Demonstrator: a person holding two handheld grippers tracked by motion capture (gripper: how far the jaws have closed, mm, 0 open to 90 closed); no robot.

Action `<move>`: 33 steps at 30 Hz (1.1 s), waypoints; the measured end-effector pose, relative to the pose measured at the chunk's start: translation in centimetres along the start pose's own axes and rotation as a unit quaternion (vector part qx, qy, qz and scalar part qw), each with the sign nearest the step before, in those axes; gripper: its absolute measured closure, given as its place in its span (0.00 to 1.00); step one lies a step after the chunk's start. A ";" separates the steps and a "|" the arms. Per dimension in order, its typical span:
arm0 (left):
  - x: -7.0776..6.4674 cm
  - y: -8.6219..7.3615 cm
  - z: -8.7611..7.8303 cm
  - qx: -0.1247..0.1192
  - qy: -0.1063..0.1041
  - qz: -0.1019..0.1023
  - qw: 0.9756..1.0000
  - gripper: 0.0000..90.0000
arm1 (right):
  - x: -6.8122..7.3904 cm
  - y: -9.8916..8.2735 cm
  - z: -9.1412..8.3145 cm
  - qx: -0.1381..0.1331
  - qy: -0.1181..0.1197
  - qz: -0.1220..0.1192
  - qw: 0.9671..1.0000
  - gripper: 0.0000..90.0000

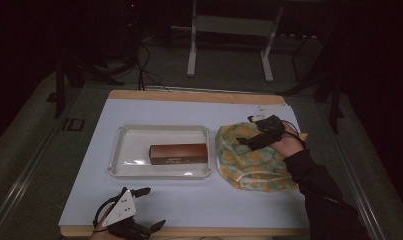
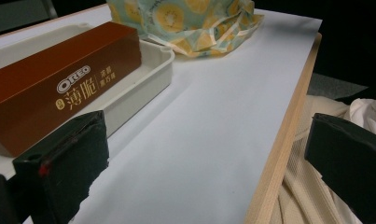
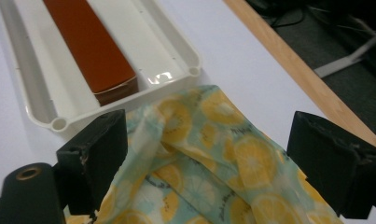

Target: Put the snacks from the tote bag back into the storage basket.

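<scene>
Fruit-print bag (image 1: 251, 157) lies crumpled on the white table sheet (image 1: 189, 200), just beside the right end of the white tray (image 1: 120, 150). The right gripper (image 1: 246, 131) hovers over the bag's far portion, its jaws pointing toward the tray. The right forearm, in a dark sleeve (image 1: 319, 195), enters from the near right corner and angles forward and inward across the bag's right edge. In the right gripper view the jaws stand wide apart with nothing clamped; the bag fabric (image 3: 209, 158) lies between and below them, and whether they touch it cannot be told. Ahead of the jaws sits the tray (image 3: 36, 107) holding the brown Oreo box (image 3: 90, 46).

The left gripper (image 1: 154, 207) rests low at the near table edge, jaws fully spread and empty, aimed toward the right side of the table. In its own view, bare sheet (image 2: 199, 140) lies between the jaws; the box (image 2: 59, 84) and tray (image 2: 148, 74) lie beyond the left jaw, the bag (image 2: 190, 23) farther ahead.
</scene>
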State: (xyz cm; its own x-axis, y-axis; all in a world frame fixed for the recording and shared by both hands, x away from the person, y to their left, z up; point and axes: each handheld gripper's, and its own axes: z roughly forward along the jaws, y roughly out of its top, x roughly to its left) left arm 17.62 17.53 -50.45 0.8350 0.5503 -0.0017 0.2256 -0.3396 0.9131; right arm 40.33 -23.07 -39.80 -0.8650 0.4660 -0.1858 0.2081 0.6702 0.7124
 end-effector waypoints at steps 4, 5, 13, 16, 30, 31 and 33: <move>0.0 0.0 0.0 0.001 0.000 0.000 1.000 0.00 | 0.2 -1.1 -1.0 -0.016 -0.034 0.022 0.999 0.14; 0.0 0.0 0.0 0.001 0.000 0.000 1.000 0.00 | 0.3 -1.4 -1.2 -0.021 -0.043 0.026 0.999 0.14; 0.0 0.0 0.0 0.001 0.000 -0.001 1.000 0.00 | 0.7 -4.1 -2.1 -0.053 -0.066 0.064 0.994 0.14; 0.0 0.0 0.0 0.001 0.000 -0.001 1.000 0.00 | 0.9 -5.1 -2.3 -0.060 -0.082 0.076 0.992 0.14; 0.0 0.0 0.0 0.001 0.000 -0.001 1.000 0.00 | 3.0 -8.4 -2.4 -0.076 -0.145 0.136 0.977 0.14; 0.0 0.0 0.0 0.000 0.000 0.000 1.000 0.00 | 3.2 -8.7 -2.4 -0.079 -0.148 0.139 0.976 0.14; 0.0 0.0 0.0 0.001 0.000 0.000 1.000 0.00 | 3.5 -9.1 -2.4 -0.082 -0.153 0.143 0.974 0.14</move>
State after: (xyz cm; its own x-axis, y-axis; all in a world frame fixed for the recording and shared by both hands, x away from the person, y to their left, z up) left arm 17.62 17.52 -50.45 0.8349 0.5504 -0.0020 0.2264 -0.3402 0.9127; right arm 34.32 -28.97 -45.33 -0.6003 0.7876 -0.1391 0.3236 0.3982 0.8583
